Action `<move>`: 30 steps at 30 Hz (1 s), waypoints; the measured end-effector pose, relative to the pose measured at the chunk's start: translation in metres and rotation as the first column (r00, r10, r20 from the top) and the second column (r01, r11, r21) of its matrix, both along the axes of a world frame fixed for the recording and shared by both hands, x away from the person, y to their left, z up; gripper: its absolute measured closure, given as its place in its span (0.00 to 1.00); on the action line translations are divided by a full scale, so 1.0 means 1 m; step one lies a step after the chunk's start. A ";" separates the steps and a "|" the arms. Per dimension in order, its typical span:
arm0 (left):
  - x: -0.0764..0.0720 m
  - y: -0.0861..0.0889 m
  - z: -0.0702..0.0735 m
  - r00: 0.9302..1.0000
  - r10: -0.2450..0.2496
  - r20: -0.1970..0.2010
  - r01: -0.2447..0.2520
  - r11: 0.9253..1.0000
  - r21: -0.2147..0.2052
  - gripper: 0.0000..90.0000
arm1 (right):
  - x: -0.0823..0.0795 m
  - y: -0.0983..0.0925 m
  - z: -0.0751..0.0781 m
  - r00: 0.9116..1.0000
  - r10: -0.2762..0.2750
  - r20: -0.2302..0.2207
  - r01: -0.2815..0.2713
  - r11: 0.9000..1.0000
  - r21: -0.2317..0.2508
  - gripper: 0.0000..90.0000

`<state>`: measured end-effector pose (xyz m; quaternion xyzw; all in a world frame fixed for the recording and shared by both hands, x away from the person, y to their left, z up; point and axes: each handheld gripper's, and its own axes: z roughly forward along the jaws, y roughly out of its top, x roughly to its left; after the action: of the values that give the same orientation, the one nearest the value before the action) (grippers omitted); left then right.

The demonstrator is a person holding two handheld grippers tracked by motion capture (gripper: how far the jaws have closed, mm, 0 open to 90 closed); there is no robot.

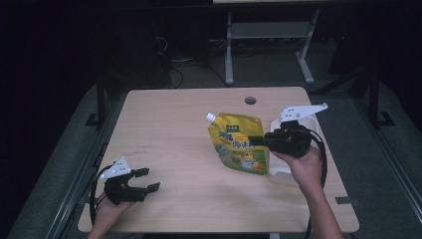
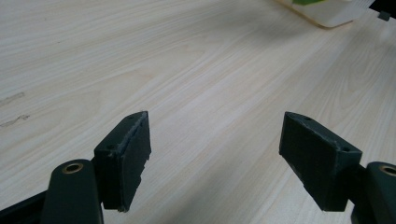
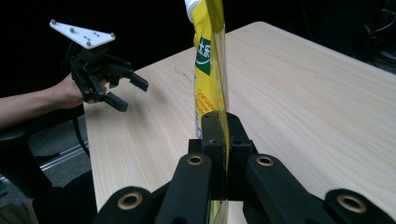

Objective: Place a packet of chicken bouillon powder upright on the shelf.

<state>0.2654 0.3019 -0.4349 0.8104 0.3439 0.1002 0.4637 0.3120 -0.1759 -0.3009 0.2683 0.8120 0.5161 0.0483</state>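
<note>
A yellow spouted pouch with a white cap hangs above the table, gripped at its right edge. My right gripper is shut on that edge; in the right gripper view the pouch rises edge-on from between the closed jaws of that gripper. My left gripper rests near the table's front left corner, open, nothing between its pads. The same left gripper appears far off in the right gripper view.
A white tub sits on the wooden table under my right hand, its corner at the top of the left gripper view. A cable hole lies near the far edge. Desk legs stand beyond on the dark floor.
</note>
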 end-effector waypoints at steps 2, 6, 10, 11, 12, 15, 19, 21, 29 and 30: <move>0.000 0.000 -0.001 1.000 0.001 -0.003 -0.001 1.000 -0.005 0.27 | 0.000 -0.005 0.004 1.000 -0.008 0.003 0.008 1.000 0.003 1.00; 0.001 0.001 -0.001 1.000 0.001 -0.006 -0.001 1.000 -0.010 0.28 | 0.001 -0.013 0.010 1.000 -0.022 0.010 0.022 1.000 0.009 1.00; 0.002 0.003 -0.002 1.000 0.001 -0.008 -0.001 1.000 -0.012 0.28 | 0.003 -0.022 0.015 0.999 -0.042 0.017 0.042 0.999 0.007 1.00; 0.002 0.003 -0.002 1.000 0.002 -0.011 -0.002 1.000 -0.016 0.28 | 0.003 -0.024 0.016 0.999 -0.047 0.016 0.046 0.999 0.009 1.00; 0.002 0.003 -0.002 1.000 0.001 -0.015 -0.002 1.000 -0.023 0.28 | 0.003 -0.027 0.016 0.999 -0.051 0.018 0.051 0.999 0.009 1.00; 0.002 0.003 -0.002 1.000 0.001 -0.013 -0.002 1.000 -0.028 0.28 | 0.003 -0.034 0.018 0.997 -0.070 0.018 0.070 0.998 0.008 1.00; 0.003 0.004 -0.004 1.000 0.002 -0.018 -0.002 1.000 -0.013 0.28 | 0.003 -0.046 0.018 0.994 -0.105 0.017 0.105 0.994 -0.001 1.00; 0.003 0.004 -0.005 1.000 0.004 -0.019 -0.004 1.000 -0.015 0.28 | 0.004 -0.052 0.018 0.993 -0.118 0.020 0.118 0.993 -0.005 1.00; 0.005 0.006 -0.007 1.000 0.007 -0.030 -0.007 1.000 -0.010 0.28 | 0.000 -0.082 0.015 0.982 -0.186 0.021 0.186 0.983 0.008 1.00; 0.005 0.006 -0.007 1.000 0.007 -0.030 -0.007 1.000 -0.009 0.28 | -0.001 -0.086 0.015 0.981 -0.194 0.019 0.193 0.981 0.009 1.00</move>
<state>0.2704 0.3077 -0.4420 0.8084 0.3543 0.0880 0.4618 0.3111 -0.2617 -0.2864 0.3410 0.7798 0.5144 0.1053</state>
